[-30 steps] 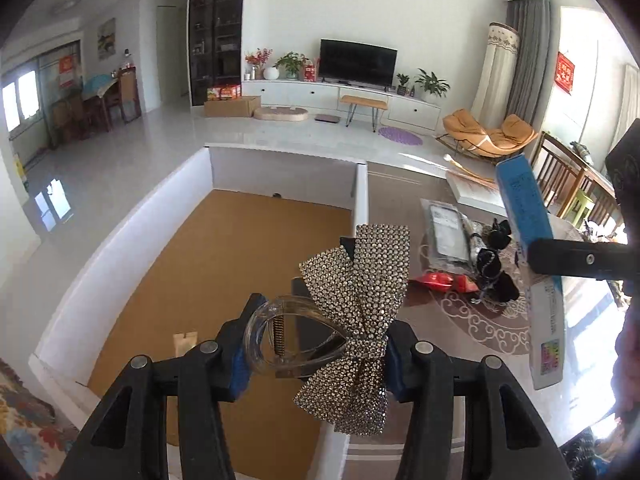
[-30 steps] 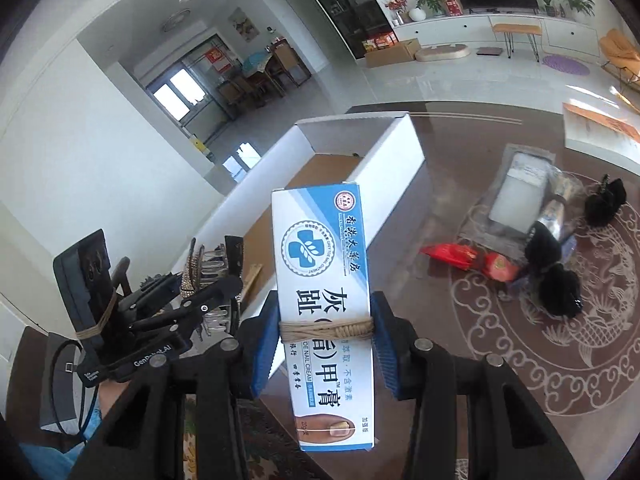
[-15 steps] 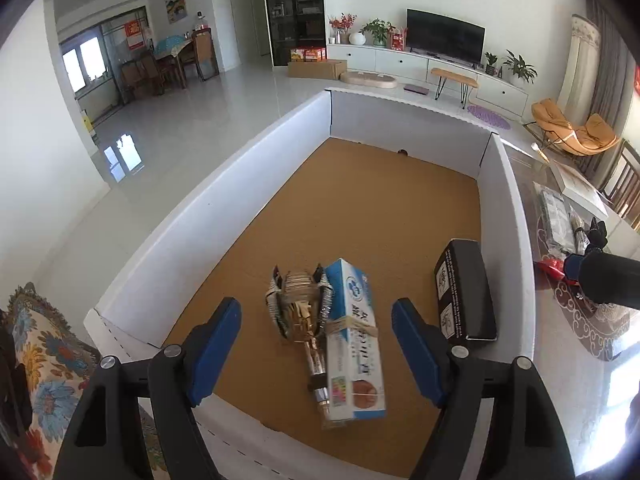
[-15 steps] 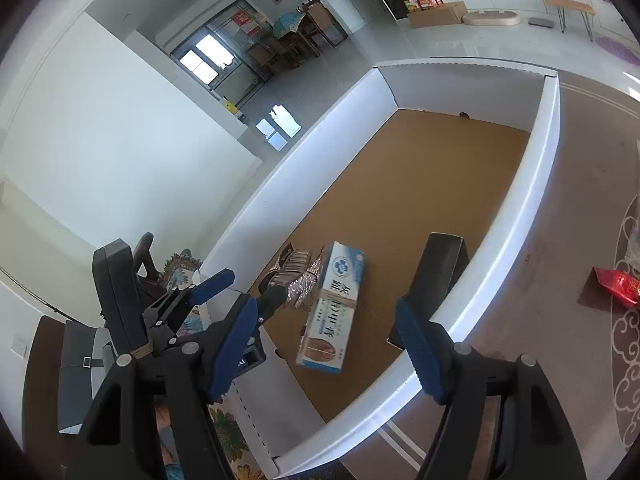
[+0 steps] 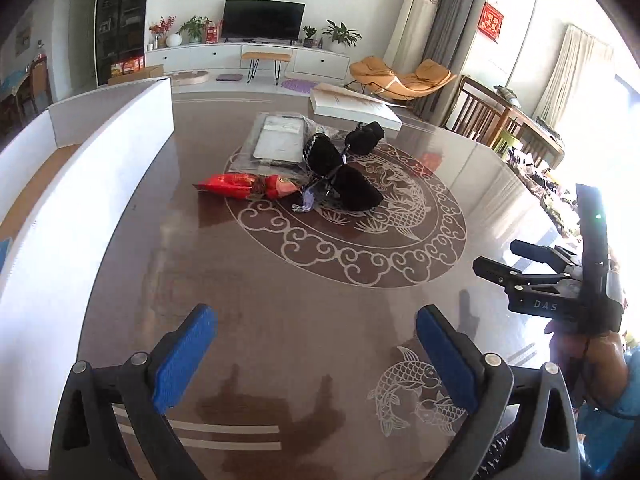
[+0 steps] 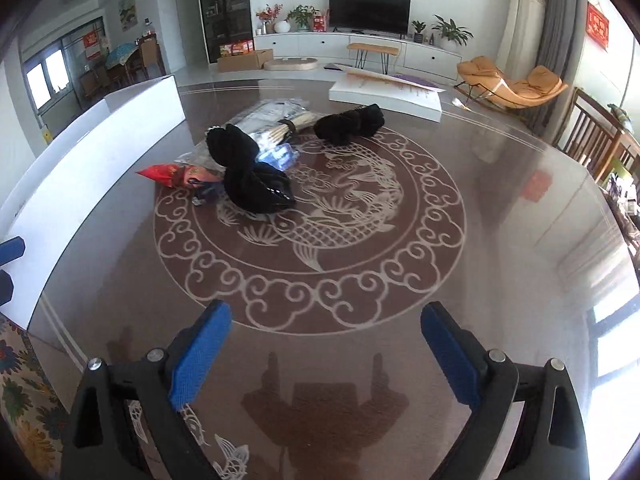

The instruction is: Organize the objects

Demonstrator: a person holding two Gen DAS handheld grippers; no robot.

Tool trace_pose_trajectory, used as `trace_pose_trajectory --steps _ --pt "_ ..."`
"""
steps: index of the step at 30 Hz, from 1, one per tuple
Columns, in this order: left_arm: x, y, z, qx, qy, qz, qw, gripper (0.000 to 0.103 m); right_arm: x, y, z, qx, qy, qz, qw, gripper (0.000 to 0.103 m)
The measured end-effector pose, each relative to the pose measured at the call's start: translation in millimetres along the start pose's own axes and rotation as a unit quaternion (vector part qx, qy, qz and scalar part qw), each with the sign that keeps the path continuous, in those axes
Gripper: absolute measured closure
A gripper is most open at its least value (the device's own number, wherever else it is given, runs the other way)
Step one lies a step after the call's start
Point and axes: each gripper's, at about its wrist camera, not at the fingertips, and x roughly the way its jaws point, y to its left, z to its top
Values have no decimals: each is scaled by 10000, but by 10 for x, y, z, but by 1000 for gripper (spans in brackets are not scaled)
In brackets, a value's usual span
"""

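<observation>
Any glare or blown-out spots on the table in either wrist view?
Left wrist: window side at right is blown out; table has soft sheen, left claw shadow near the bottom. Right wrist: glossy reflections at table's right edge, right claw shadow below; pile stays readable.

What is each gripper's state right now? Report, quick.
Left gripper: open, holding nothing.
Right gripper: open, holding nothing.
</observation>
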Motion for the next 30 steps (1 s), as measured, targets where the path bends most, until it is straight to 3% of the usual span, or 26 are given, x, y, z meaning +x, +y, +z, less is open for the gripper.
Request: trace_pose_trajectory --steps 4,11,16,21,30 --pt "523 -249 5 63 168 201 9996 1 -80 -331 -211 149 -45 -239 9996 7" --pt "937 -385 15 168 390 528 9977 1 178 -321 -246 326 -8 -272 9991 7" --pt "1022 -493 11 404 392 858 9947 0 289 -269 -218 309 4 -338 9989 7" --pt "1105 -529 96 377 429 846 9948 0 406 -321 -219 432 98 -699 9966 7" --pt "1324 -662 297 405 365 844 9949 0 461 -491 -213 956 202 -660 9930 0"
